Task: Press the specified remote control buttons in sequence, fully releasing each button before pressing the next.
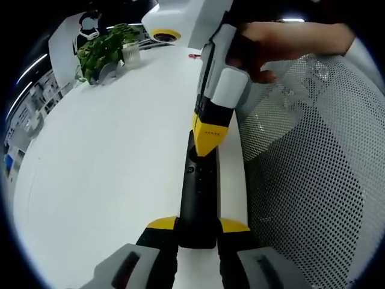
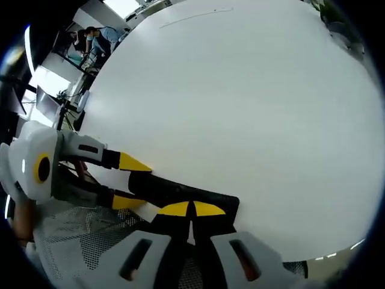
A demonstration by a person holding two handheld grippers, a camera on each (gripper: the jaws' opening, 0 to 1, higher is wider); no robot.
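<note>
In the left gripper view the near end of the black remote control (image 1: 198, 198) is hidden between the left gripper's (image 1: 198, 232) yellow-tipped jaws, and its far end is covered by the right gripper (image 1: 210, 141), so which button lies under those tips cannot be told. The hand (image 1: 283, 45) on that gripper is cut off at the picture's edge. In the right gripper view the right gripper's (image 2: 192, 211) 2 closed tips cover part of the remote, its buttons too dark to make out. A person (image 2: 99, 37) far off is too small to describe.
</note>
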